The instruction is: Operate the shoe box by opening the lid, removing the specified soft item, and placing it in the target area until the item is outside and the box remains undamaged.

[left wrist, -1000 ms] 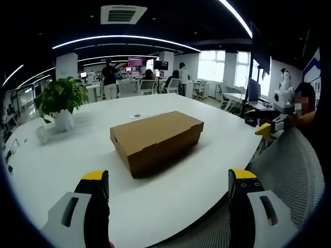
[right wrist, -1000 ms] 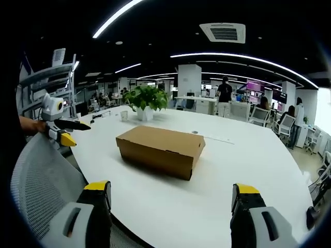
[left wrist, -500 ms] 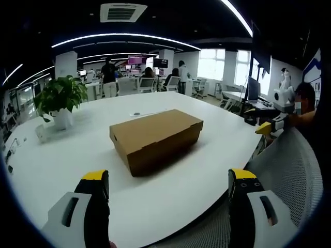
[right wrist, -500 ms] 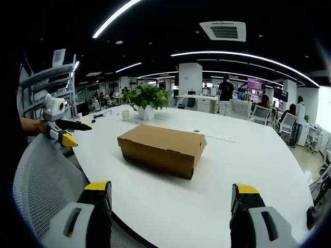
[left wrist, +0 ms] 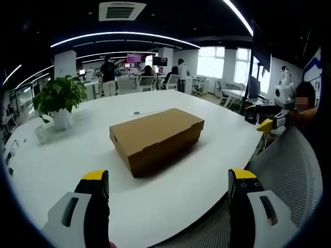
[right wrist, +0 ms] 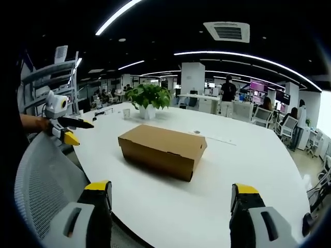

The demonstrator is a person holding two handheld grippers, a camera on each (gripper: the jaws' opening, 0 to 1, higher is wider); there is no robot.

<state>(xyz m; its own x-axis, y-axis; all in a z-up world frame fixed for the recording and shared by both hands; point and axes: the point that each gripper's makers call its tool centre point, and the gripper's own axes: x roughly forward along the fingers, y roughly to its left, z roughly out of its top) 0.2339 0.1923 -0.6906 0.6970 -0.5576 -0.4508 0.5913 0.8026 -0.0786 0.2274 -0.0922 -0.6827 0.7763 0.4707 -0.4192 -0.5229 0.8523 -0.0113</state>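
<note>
Left gripper wide open, right gripper likewise, both empty

The closed brown cardboard shoe box hides whatever lies inside it; its far sides face away. At twelve o'clock beyond the white table, distant standing people are too small to make out. A grey mesh chair back runs off at eight o'clock.
</note>
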